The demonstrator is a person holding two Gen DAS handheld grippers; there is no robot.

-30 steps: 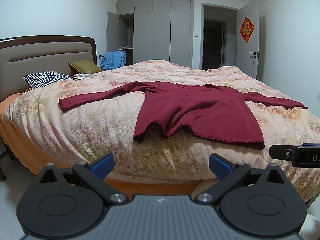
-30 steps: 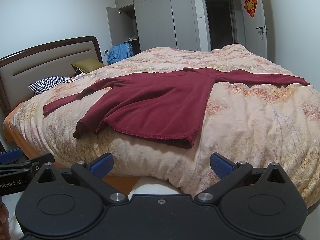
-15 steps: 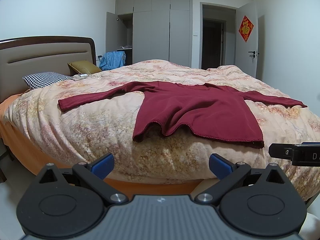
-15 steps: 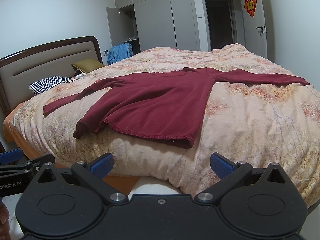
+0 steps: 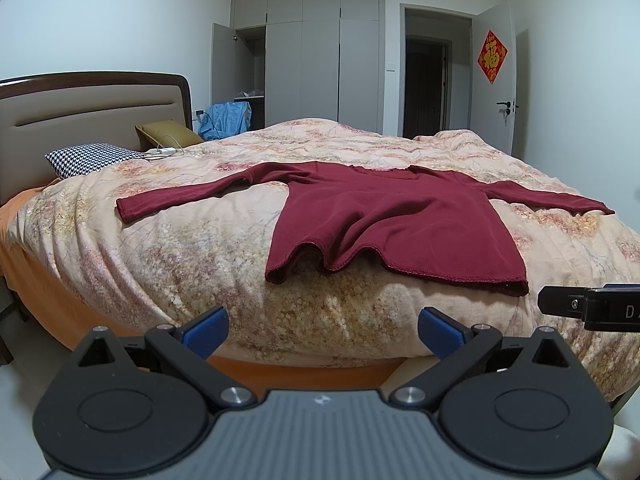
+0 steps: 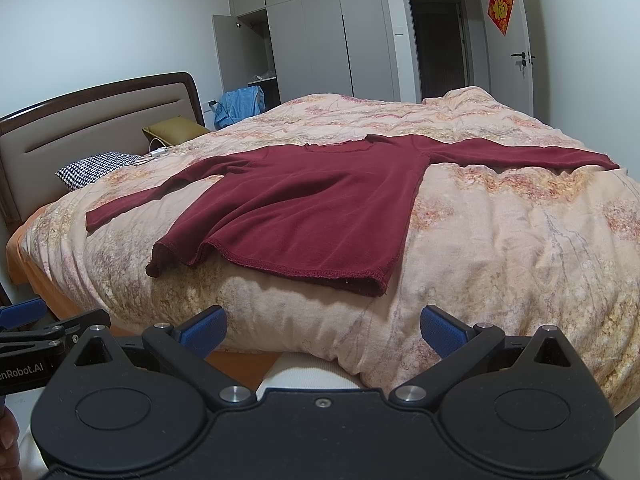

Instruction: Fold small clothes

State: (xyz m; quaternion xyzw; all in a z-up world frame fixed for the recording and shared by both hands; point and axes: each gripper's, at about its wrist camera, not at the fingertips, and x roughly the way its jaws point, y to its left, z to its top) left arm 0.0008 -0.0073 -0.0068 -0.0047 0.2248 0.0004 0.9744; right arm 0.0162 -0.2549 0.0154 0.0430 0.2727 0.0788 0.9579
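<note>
A dark red long-sleeved top (image 5: 392, 220) lies flat on the bed, sleeves spread left and right, its hem toward me and rumpled at the near left corner. It also shows in the right wrist view (image 6: 304, 216). My left gripper (image 5: 322, 330) is open and empty, short of the bed's near edge below the hem. My right gripper (image 6: 322, 330) is open and empty, also short of the bed edge, to the right of the left one. The right gripper's tip shows in the left wrist view (image 5: 560, 304).
The bed has a floral quilt (image 5: 192, 248) and a padded headboard (image 5: 80, 120) at the left. A houndstooth pillow (image 5: 92, 158), an olive cushion (image 5: 168, 132) and a white charger lie near the headboard. A wardrobe and an open doorway (image 5: 426, 84) stand beyond.
</note>
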